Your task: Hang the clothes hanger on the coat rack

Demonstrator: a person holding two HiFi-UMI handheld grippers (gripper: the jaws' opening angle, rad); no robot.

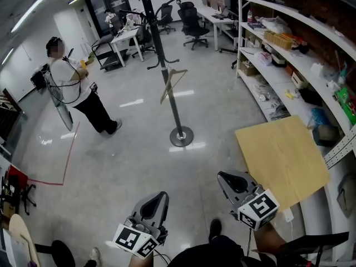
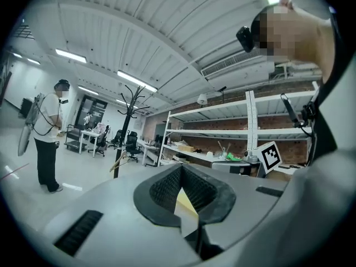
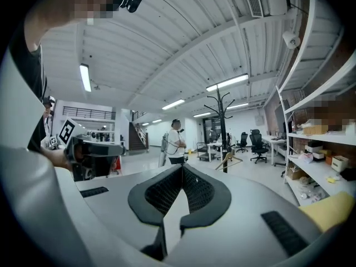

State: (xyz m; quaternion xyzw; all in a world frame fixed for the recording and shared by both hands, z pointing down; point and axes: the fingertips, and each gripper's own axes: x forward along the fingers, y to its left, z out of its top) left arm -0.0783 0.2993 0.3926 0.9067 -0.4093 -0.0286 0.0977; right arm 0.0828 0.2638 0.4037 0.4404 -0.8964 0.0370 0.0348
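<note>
Both my grippers were shut and empty. My left gripper [image 1: 156, 203] sat low at the bottom centre of the head view and my right gripper [image 1: 229, 180] just right of it, each with its dark ribbed pads closed tip to tip on nothing. The pale wooden clothes hanger [image 1: 172, 82] hung tilted from a low hook of the tall black metal coat rack [image 1: 177, 113] — upper centre of the frame, well apart from both grippers.
</note>
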